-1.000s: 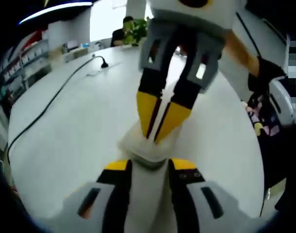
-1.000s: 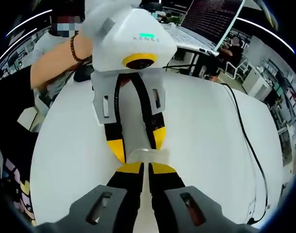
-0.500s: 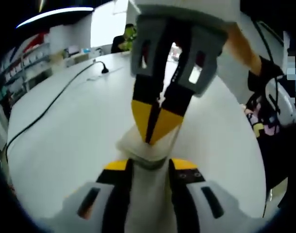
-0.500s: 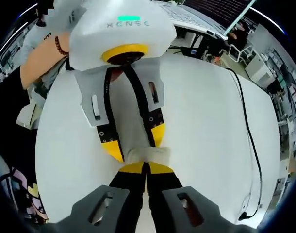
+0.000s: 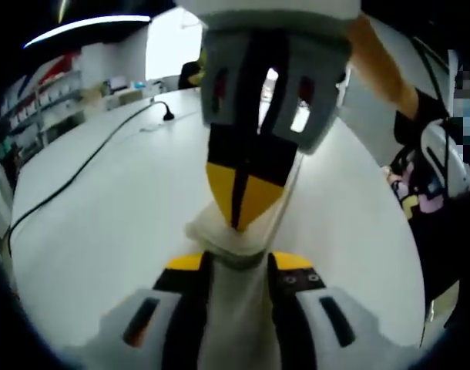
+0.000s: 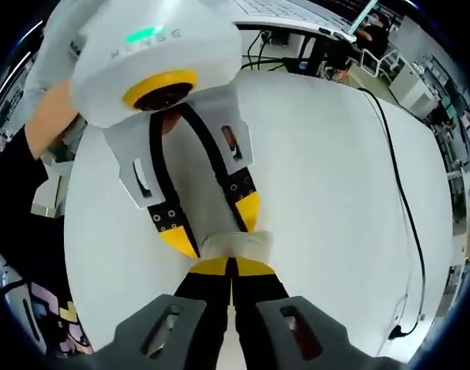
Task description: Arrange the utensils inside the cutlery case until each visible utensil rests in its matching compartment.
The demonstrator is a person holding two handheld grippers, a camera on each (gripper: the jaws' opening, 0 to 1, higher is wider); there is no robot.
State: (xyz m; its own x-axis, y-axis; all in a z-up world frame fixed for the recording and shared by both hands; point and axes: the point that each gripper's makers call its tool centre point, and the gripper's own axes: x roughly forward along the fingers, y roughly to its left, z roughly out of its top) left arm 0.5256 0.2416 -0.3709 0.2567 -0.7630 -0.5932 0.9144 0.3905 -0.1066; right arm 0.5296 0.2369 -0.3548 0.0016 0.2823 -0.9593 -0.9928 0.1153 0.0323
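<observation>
Left gripper view is showing the left gripper (image 5: 236, 266) clamping a white cutlery case (image 5: 235, 308) between its two yellow-tipped jaws, the case running lengthwise up the gap between them. At the case's far end the right gripper (image 5: 239, 202) is coming in from the top, its yellow tips pressed together on the near rim of that end. Both are hanging over a white table (image 5: 119, 208), across which a black cable (image 5: 73, 169) is trailing toward the far edge.

Right gripper view is showing the right gripper (image 6: 230, 267) pinching the case's white end (image 6: 236, 245) with jaws closed to a slit, while the left gripper (image 6: 208, 227) is gripping the case from the opposite side. A person's forearm (image 6: 50, 116) is reaching in behind it.
</observation>
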